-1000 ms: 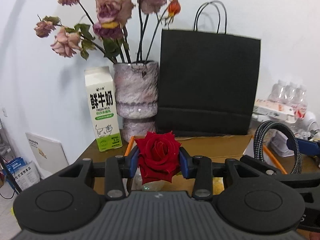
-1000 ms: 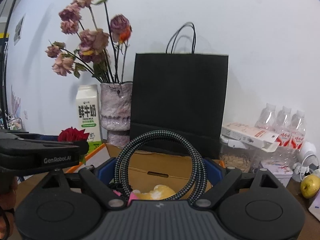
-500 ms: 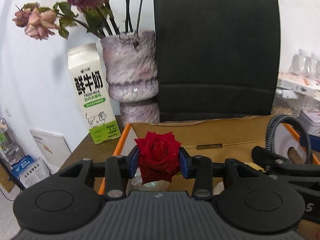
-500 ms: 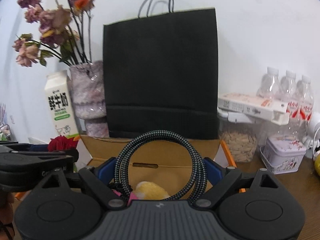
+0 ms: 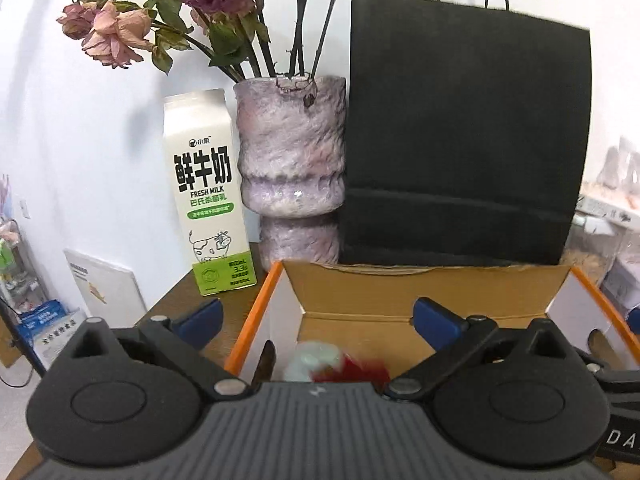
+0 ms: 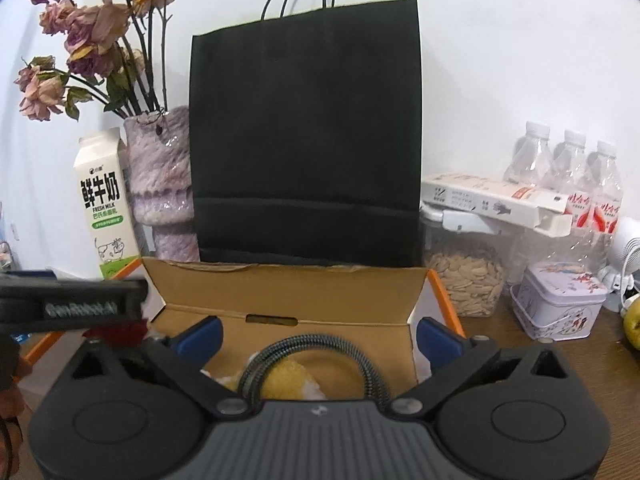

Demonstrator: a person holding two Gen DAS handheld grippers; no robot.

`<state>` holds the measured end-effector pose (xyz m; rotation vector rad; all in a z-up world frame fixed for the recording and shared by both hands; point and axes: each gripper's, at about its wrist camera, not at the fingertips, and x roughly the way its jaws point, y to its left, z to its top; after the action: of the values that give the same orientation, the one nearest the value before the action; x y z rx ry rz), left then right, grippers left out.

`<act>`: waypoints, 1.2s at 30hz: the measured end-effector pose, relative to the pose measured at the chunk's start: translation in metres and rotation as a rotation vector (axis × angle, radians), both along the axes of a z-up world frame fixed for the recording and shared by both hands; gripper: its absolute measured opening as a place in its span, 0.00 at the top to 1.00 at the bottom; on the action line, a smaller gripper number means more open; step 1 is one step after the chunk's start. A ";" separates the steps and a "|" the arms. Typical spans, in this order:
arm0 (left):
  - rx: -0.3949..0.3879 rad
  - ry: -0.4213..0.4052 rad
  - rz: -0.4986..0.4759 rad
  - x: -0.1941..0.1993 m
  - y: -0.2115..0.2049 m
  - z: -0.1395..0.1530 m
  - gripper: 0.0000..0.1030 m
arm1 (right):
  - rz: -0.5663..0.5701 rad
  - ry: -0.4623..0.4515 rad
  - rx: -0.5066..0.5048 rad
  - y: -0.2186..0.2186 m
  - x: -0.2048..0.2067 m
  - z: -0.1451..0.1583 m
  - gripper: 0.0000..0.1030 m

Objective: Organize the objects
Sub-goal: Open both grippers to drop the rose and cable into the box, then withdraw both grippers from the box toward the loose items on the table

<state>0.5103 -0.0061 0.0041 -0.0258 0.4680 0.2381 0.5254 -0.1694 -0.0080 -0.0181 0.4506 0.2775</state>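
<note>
A second ago the left gripper [image 5: 316, 318] was clamped on a red rose [image 5: 352, 370] and the right gripper [image 6: 318, 338] had a braided cable [image 6: 316, 342] looped between its jaws. Now both pairs of jaws are opening and stand spread wide, with nothing pressed between the pads. The rose has left the left jaws and shows as a red blur low inside the open box [image 5: 420, 292], beside a pale, smeared object that cannot be identified. The cable has also come free: its loop sits lower than before, arching over a yellow lump [image 6: 286, 374] in the box, well clear of both blue pads. Both views now sit lower and closer to the box than a second ago, so the bag [image 5: 468, 140] fills more of each.

Much is masked. Each gripper's body covers the box floor nearest the camera, so where the rose's stem and the cable's ends lie cannot be told. In the right view the left gripper is a motion-blurred bar at the left edge, its lettering unreadable, with a red smear below it. The flowers [image 5: 116, 36] are cut off at the top. The vase [image 5: 292, 160] and milk carton [image 5: 204, 196] stand at the counter's back left, the bag behind the box hiding the vase's right side. At the back right, bottles [image 6: 568, 168], a seed jar [image 6: 468, 284] and a tin [image 6: 560, 300] appear sharply only in the right view.
</note>
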 end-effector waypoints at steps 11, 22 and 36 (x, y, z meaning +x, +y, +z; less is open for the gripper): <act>-0.029 -0.017 -0.008 -0.016 0.007 0.006 0.00 | 0.024 -0.001 0.024 -0.003 -0.010 0.012 0.00; -0.058 -0.052 -0.046 -0.050 0.009 0.027 0.00 | 0.053 -0.069 0.051 -0.008 -0.044 0.047 0.00; -0.066 -0.075 -0.066 -0.104 0.010 0.050 0.00 | 0.054 -0.099 0.047 -0.022 -0.091 0.076 0.00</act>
<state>0.4061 0.0038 0.0544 -0.0834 0.4009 0.1568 0.4340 -0.1910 0.0678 0.0014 0.3451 0.3387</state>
